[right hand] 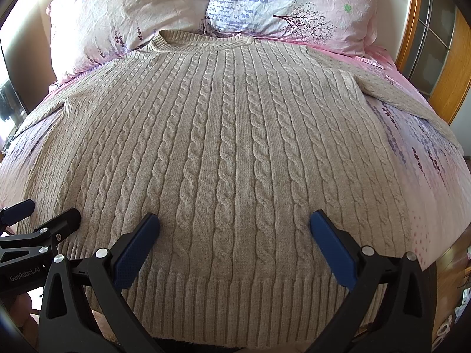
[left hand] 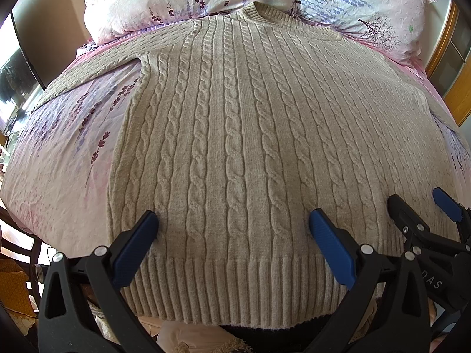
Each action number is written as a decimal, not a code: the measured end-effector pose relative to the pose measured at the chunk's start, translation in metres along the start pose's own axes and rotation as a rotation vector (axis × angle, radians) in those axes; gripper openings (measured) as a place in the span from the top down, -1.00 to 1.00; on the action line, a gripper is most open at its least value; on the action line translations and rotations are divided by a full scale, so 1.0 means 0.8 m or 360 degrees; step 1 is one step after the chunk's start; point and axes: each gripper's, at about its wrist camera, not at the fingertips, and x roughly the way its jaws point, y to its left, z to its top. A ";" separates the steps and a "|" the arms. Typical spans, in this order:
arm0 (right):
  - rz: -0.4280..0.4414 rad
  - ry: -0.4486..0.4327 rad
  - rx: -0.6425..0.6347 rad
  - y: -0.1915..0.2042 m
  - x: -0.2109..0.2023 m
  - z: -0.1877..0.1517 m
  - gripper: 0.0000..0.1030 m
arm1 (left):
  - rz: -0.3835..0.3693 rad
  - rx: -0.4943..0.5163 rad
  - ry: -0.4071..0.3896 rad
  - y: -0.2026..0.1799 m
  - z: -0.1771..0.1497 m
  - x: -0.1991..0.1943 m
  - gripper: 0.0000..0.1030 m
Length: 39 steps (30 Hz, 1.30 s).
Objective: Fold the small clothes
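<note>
Beige cable-knit sweater (left hand: 235, 135) (right hand: 223, 153), crew neck, lying flat and face up, spread wide open and unfolded; vertical rope-twist cables run from collar to hem, with plain knit bands between them. Ribbed neckline (left hand: 265, 13) (right hand: 203, 41) at the far end, touching the pillows; broad ribbed hem (left hand: 235, 291) (right hand: 244, 309) at the near end, hanging slightly over the bed's near edge. Both sleeves spread outward and down from the shoulders, one to the left (left hand: 88, 70) and one to the right (right hand: 412, 103), each lying flat on the bedding.
</note>
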 end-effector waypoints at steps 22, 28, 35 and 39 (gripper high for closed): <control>0.0001 0.0003 0.0000 0.001 0.000 0.001 -0.97 | 0.0000 0.0000 0.0000 0.000 0.000 0.000 -0.97; 0.0001 -0.0001 -0.0004 0.002 0.001 -0.001 -0.97 | 0.0000 0.0000 0.0000 0.000 0.000 0.000 -0.97; 0.0000 0.0008 -0.0003 0.008 0.008 -0.009 -0.97 | 0.0000 0.0002 0.0000 0.000 0.000 0.000 -0.97; 0.0002 0.0019 -0.0006 0.004 0.007 -0.009 -0.97 | -0.0001 0.0007 -0.0007 -0.011 -0.005 0.003 -0.97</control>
